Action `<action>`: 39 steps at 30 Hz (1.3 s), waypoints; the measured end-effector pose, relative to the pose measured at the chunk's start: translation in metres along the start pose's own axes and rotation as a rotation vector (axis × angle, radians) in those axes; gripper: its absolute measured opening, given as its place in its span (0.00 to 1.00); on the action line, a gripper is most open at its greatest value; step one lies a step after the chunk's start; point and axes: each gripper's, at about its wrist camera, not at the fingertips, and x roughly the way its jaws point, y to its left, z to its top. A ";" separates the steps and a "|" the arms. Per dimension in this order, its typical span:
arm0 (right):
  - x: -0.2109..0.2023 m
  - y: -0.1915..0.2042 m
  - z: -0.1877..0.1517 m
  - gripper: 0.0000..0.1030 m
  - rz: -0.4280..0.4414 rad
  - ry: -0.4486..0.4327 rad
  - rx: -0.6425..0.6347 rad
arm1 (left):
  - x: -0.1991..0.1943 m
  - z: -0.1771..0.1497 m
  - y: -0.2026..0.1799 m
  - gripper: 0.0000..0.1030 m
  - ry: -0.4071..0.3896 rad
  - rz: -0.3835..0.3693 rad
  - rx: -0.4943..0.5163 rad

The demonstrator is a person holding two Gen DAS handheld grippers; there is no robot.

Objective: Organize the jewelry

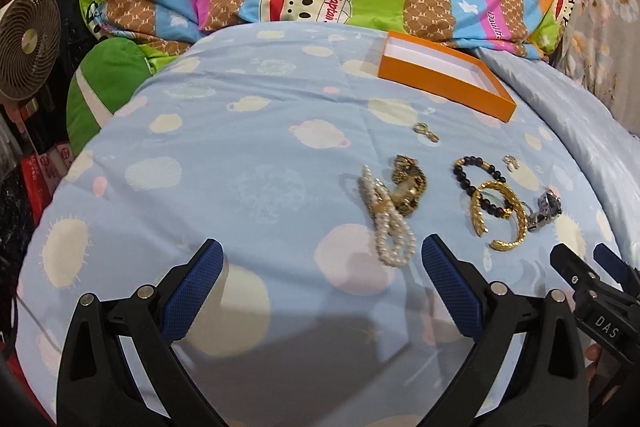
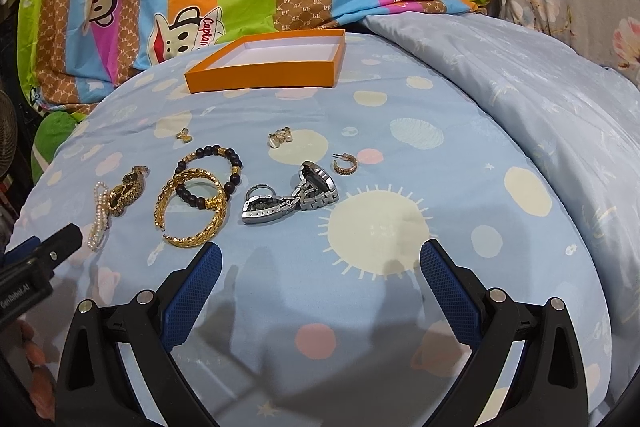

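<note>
Both pairs of fingers are spread wide and hold nothing: your left gripper (image 1: 322, 291) and your right gripper (image 2: 320, 291) hover near you, above the blue sheet (image 2: 400, 307).

All the jewelry lies loose on the sheet. The orange box (image 2: 268, 71) at the far side looks empty, so I think your job has hardly begun.

On the left are the pearl string (image 2: 98, 215) and a gold watch (image 2: 126, 189), touching. Beside them, two gold bangles (image 2: 192, 207) overlap a dark bead bracelet (image 2: 212, 171). To the right is the silver watch (image 2: 292, 197). Farther off lie a hoop earring (image 2: 345, 164), pearl earrings (image 2: 280, 138) and a small gold charm (image 2: 184, 137). Every piece seems left to move.
</note>
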 end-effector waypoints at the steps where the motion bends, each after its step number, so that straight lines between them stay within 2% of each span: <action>1: 0.000 0.001 0.000 0.95 -0.003 -0.003 -0.007 | -0.001 0.002 -0.002 0.94 -0.012 0.015 0.027; 4: -0.002 0.005 -0.001 0.95 -0.009 -0.011 -0.025 | -0.001 0.007 -0.009 0.94 -0.026 0.040 0.097; 8: -0.002 0.003 -0.001 0.95 -0.004 -0.010 -0.022 | 0.012 0.010 -0.020 0.94 0.029 0.002 0.127; 13: 0.000 0.000 -0.001 0.95 0.011 -0.005 -0.005 | 0.026 0.016 -0.034 0.92 0.053 0.033 0.156; 14: 0.000 0.000 -0.001 0.95 0.015 -0.004 -0.001 | 0.029 0.016 -0.036 0.89 0.066 0.030 0.159; 16: 0.001 -0.002 0.000 0.95 0.022 -0.003 0.009 | 0.037 0.016 -0.036 0.72 0.109 0.009 0.157; 20: 0.003 -0.004 0.001 0.95 0.027 -0.004 0.025 | 0.036 0.015 -0.032 0.68 0.105 -0.017 0.136; 23: 0.003 -0.005 0.000 0.95 0.034 0.000 0.031 | 0.034 0.015 -0.032 0.55 0.097 -0.036 0.135; 26: 0.004 -0.007 0.000 0.94 0.042 0.003 0.040 | 0.032 0.015 -0.028 0.33 0.087 -0.052 0.118; 27: 0.004 -0.007 -0.001 0.94 0.045 0.001 0.042 | 0.031 0.015 -0.026 0.22 0.086 -0.058 0.108; 28: 0.003 -0.007 -0.001 0.94 0.047 -0.001 0.043 | 0.031 0.016 -0.024 0.19 0.086 -0.067 0.100; 30: 0.002 -0.007 -0.001 0.94 0.049 -0.006 0.040 | 0.029 0.015 -0.019 0.19 0.087 -0.094 0.084; 33: 0.001 -0.005 -0.001 0.93 0.047 -0.011 0.032 | 0.022 0.013 -0.014 0.17 0.072 -0.094 0.079; 35: 0.001 -0.004 -0.002 0.93 0.045 -0.013 0.026 | 0.016 0.013 -0.011 0.11 0.056 -0.093 0.081; 39: -0.001 -0.003 -0.002 0.90 0.053 -0.024 0.020 | 0.006 0.015 -0.006 0.10 0.035 -0.101 0.073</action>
